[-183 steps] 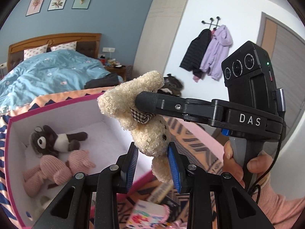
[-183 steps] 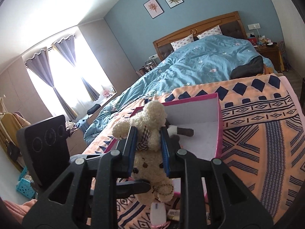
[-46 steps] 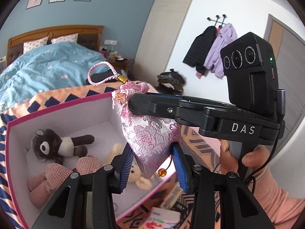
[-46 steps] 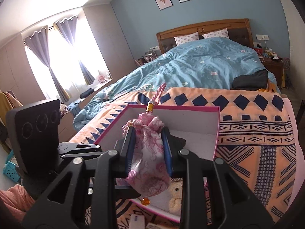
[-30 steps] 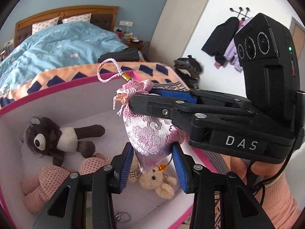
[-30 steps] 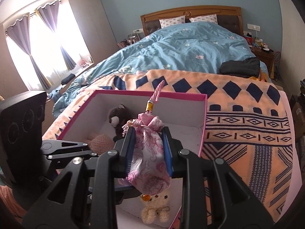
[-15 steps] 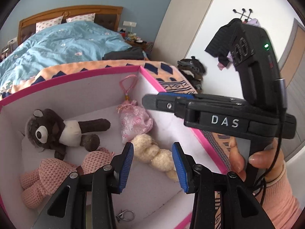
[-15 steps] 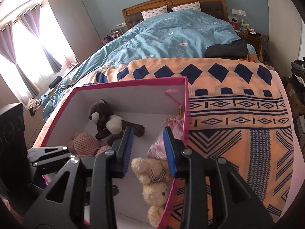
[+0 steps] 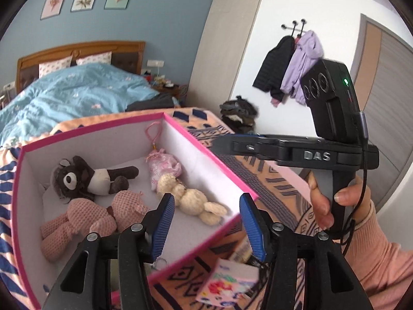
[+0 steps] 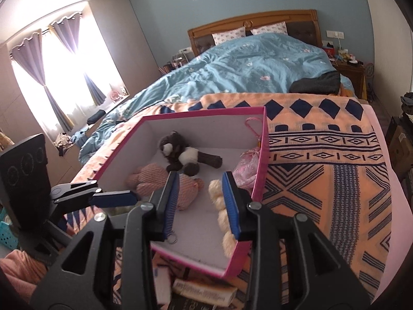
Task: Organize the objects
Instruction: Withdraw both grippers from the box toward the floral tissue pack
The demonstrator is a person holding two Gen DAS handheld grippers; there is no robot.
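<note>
A pink-edged white box [image 9: 211,162] [image 10: 260,180] sits on the patterned blanket. Inside lie a dark brown plush [image 9: 87,175] [image 10: 185,153], a pink knitted plush [image 9: 85,217] [image 10: 152,178], a cream teddy bear [image 9: 191,199] [image 10: 219,199] and a pink brocade pouch [image 9: 162,165] [image 10: 246,169] with a cord loop. My left gripper [image 9: 204,224] is open and empty above the box's near edge. My right gripper [image 10: 200,204] is open and empty over the box; it also shows at the right of the left wrist view [image 9: 222,144].
A floral card [image 9: 227,284] and other small items [image 10: 204,292] lie on the blanket in front of the box. The orange and navy blanket [image 10: 322,175] stretches to the right. A blue duvet [image 10: 245,69] covers the bed beyond. Coats [image 9: 291,62] hang on the wall.
My right gripper opened and let the pink pouch drop into the box beside the cream bear. Both grippers then drew back and up from the box.
</note>
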